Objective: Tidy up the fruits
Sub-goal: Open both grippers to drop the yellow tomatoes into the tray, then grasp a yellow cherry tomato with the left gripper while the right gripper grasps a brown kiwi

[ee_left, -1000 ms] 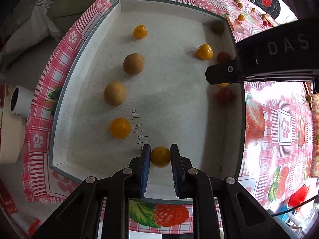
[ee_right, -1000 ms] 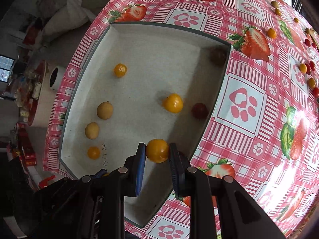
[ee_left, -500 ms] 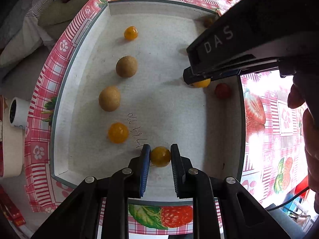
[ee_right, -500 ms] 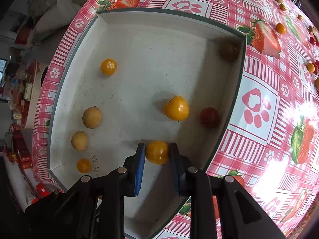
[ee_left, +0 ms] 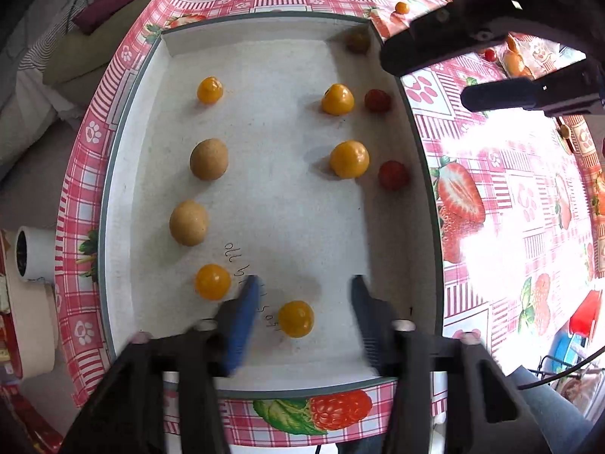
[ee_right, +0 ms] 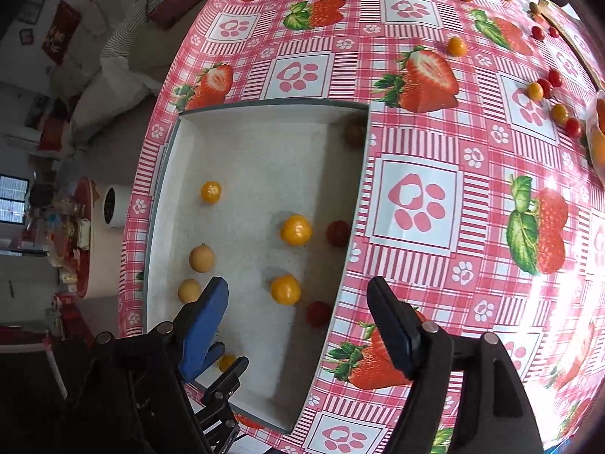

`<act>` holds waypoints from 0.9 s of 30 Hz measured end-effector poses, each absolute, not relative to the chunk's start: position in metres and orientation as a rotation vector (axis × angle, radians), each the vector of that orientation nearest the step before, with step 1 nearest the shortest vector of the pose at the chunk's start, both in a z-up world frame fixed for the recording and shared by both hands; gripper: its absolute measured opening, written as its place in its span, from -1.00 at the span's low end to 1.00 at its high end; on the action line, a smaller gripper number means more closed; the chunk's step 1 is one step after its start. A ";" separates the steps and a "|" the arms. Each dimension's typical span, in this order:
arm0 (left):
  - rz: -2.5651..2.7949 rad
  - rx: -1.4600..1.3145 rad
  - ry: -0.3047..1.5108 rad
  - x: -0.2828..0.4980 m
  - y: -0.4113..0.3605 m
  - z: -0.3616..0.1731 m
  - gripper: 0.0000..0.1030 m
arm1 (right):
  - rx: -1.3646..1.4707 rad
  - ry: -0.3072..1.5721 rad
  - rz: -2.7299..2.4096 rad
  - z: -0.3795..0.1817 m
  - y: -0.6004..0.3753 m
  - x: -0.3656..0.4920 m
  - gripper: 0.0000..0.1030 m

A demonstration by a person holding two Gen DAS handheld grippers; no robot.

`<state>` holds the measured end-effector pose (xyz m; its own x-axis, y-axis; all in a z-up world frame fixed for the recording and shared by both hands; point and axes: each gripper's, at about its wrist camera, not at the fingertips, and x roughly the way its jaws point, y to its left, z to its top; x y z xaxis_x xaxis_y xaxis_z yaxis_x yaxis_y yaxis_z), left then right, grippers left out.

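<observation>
Strawberry-print tablecloth (ee_right: 416, 204) carries a white tray (ee_left: 264, 30) of small fruits. Left gripper (ee_left: 306, 287) hangs spread wide over the tray's near edge, an orange fruit (ee_left: 296, 318) lying loose between its fingers. Right gripper (ee_right: 298, 295) gapes empty above the tray's right edge.

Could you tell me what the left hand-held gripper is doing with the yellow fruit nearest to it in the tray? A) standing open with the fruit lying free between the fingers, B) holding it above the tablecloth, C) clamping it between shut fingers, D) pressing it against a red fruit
A: the left hand-held gripper is spread wide, and the yellow fruit lies on the tray floor, touching neither finger.
</observation>
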<state>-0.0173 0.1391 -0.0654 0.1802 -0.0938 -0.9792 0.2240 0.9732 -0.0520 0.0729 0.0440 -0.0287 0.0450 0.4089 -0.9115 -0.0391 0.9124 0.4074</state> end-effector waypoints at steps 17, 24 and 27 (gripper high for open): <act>-0.365 0.215 1.258 0.017 0.087 0.001 0.63 | 0.509 1.488 -0.055 -0.040 -0.130 0.008 0.54; -0.368 0.177 1.253 0.047 0.020 0.012 0.63 | 0.524 1.475 -0.207 -0.051 -0.216 -0.006 0.54; -0.364 0.179 1.259 0.061 -0.009 0.005 0.63 | 0.544 1.472 -0.257 -0.055 -0.254 -0.003 0.54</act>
<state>0.0609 -0.0092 0.0046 0.2599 -0.1696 -0.9506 0.3635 0.9292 -0.0664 -0.0029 -0.2542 -0.0555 0.1001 0.1610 -0.9819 0.4846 0.8540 0.1894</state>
